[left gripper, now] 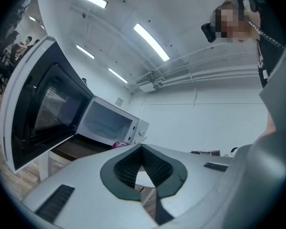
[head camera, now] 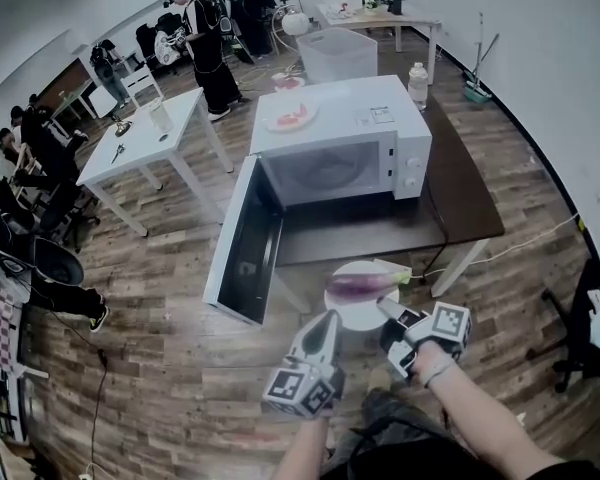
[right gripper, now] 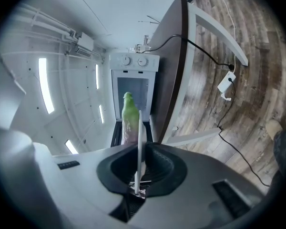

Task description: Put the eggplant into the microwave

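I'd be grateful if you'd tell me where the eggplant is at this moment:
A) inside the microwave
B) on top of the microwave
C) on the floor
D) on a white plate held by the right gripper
D: the eggplant lies on the white plate, whose rim is clamped between the jaws of the right gripper, in front of the open microwave.

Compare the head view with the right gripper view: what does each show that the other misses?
Only the head view: the shut, empty left tongs, a plate of red food atop the white microwave, people behind. Only the right gripper view: the round white plate's rim edge-on, pinched by the right tongs. Both: that microwave, door open, and the purple, green-stemmed eggplant.
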